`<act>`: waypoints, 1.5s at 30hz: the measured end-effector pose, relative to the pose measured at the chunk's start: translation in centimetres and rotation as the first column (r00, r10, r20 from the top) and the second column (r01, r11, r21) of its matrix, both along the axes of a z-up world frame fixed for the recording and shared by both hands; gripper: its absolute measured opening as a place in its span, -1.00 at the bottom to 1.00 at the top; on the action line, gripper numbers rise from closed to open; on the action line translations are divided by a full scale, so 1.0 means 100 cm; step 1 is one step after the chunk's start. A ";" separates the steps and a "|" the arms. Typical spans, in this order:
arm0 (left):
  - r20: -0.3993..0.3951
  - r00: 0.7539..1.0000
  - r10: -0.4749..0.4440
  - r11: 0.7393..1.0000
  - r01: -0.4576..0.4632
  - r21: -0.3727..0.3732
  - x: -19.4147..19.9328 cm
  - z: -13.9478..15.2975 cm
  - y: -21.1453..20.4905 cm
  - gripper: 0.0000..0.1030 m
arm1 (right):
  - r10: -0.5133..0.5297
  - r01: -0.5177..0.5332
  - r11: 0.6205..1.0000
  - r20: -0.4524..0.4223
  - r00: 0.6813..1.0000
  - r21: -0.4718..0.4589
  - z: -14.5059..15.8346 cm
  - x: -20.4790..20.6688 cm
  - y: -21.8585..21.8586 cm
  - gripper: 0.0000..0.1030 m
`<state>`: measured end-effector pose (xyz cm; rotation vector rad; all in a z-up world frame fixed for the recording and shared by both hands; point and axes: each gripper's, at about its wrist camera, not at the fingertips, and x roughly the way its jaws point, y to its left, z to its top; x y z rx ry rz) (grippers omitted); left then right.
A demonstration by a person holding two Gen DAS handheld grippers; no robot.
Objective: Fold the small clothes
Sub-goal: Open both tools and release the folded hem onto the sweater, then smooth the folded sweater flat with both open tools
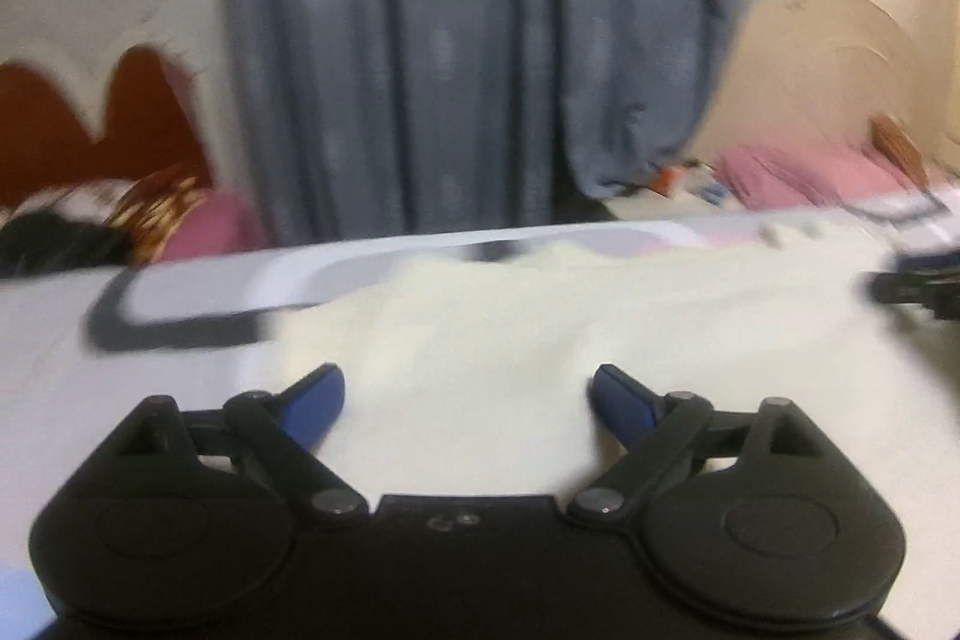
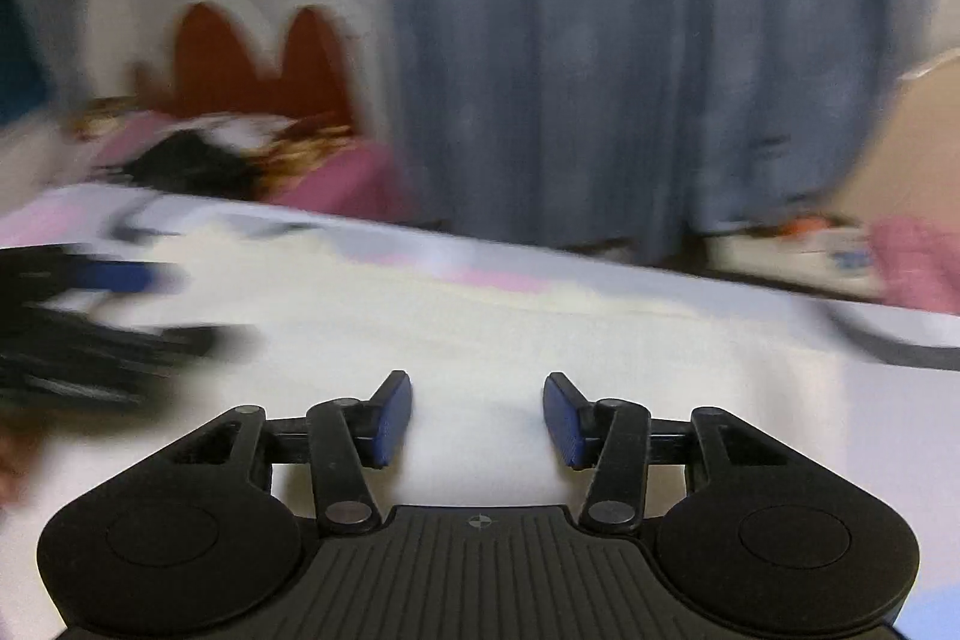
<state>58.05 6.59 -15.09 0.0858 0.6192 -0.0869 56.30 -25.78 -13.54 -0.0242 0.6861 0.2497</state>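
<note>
- Overhead, the left gripper (image 1: 468, 394) hung spread wide, holding nothing.
- Likewise the right gripper (image 2: 477, 415) was parted and empty.
- Cream garment (image 1: 480, 316) lay flat on the sheet (image 1: 60, 340) beneath both.

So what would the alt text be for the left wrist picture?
Open black tongs with blue tips hang over a cream cloth spread on a white bed sheet, holding nothing. Behind hang grey-blue curtains; the picture is blurred.

Soft cream cloth garment (image 1: 480, 340); matt black plastic left gripper (image 1: 468, 391) with ribbed blue jaws.
</note>
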 end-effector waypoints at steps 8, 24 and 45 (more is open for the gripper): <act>0.104 0.992 -0.070 0.996 0.074 -0.040 -0.032 0.026 -0.043 0.73 | 0.033 -0.041 0.986 0.048 0.998 0.162 0.030 -0.029 -0.014 -0.14; -0.006 0.995 -0.103 0.995 0.103 -0.010 -0.065 -0.003 -0.039 0.74 | 0.051 -0.051 0.999 -0.020 0.999 -0.014 0.007 -0.063 -0.005 -0.15; -0.046 0.997 -0.063 0.998 0.063 0.010 -0.135 0.004 -0.088 0.70 | 0.152 -0.148 0.986 -0.045 0.987 0.073 0.036 -0.152 0.036 -0.14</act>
